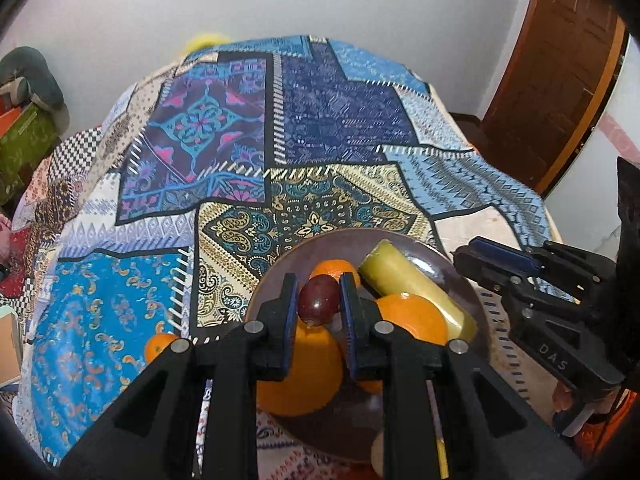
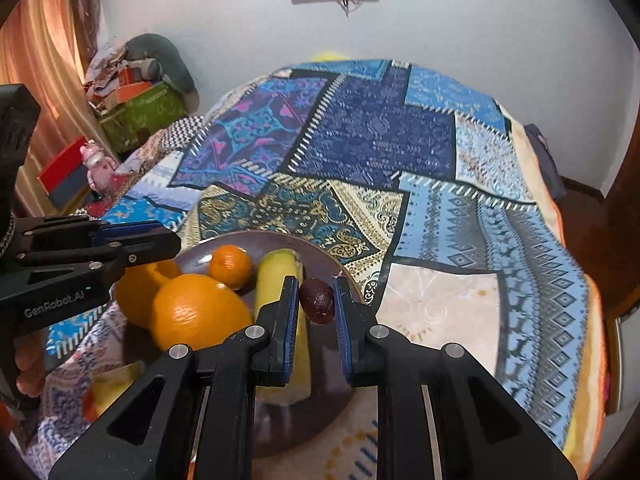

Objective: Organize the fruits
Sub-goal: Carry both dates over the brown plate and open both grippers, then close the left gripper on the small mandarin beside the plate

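A patchwork bedspread point(image 2: 372, 148) in blues, purples and cream covers the bed. To one side stand a green box point(image 2: 142, 116) and a pink toy figure point(image 2: 98, 162) beside an orange curtain point(image 2: 44, 48). A brown wooden door point(image 1: 560, 64) stands on the opposite side.

Ahead of the jaws, a bright patchwork bedspread point(image 2: 380, 152) runs to a pale plastered wall point(image 2: 460, 12). A brown wooden door point(image 1: 560, 72) stands right; orange curtains point(image 2: 44, 48) hang left.

Patchwork bedspread point(image 1: 328, 120) (blue-heavy) carries 1 brown plate point(image 1: 476, 300) and 1 stray orange point(image 1: 158, 346).
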{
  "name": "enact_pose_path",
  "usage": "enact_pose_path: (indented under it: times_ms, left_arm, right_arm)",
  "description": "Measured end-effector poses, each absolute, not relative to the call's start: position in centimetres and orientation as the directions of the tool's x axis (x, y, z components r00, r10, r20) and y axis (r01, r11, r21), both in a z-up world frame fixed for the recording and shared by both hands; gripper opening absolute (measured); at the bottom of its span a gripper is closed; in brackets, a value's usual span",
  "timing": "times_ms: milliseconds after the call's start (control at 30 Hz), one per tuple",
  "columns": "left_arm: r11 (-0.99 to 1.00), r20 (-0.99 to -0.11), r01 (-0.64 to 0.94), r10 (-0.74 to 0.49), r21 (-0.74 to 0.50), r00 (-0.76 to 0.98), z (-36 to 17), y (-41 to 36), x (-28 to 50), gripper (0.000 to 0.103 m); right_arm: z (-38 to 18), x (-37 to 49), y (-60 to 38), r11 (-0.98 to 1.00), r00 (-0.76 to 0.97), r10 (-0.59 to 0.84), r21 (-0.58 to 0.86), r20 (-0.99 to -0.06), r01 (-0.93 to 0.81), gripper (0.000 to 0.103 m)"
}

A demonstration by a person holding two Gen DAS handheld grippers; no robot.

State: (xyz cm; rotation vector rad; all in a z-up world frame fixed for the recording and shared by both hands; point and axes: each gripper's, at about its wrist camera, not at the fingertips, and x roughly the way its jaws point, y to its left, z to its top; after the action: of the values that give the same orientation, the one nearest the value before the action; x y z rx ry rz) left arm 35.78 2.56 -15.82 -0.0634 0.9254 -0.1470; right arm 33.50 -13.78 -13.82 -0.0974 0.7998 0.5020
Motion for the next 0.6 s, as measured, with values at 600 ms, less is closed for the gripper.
enact_pose_path:
  times_ms: [600]
  left_arm:
    - [0.986,-0.782,0.101,-0.166,-0.132,0.601,-15.4,2.7,35.4,0.043]
  right_arm:
    - [-13.4,33.7,-13.6,0.87,0.565,0.419,0.135,-0.711,-0.475,0.036]
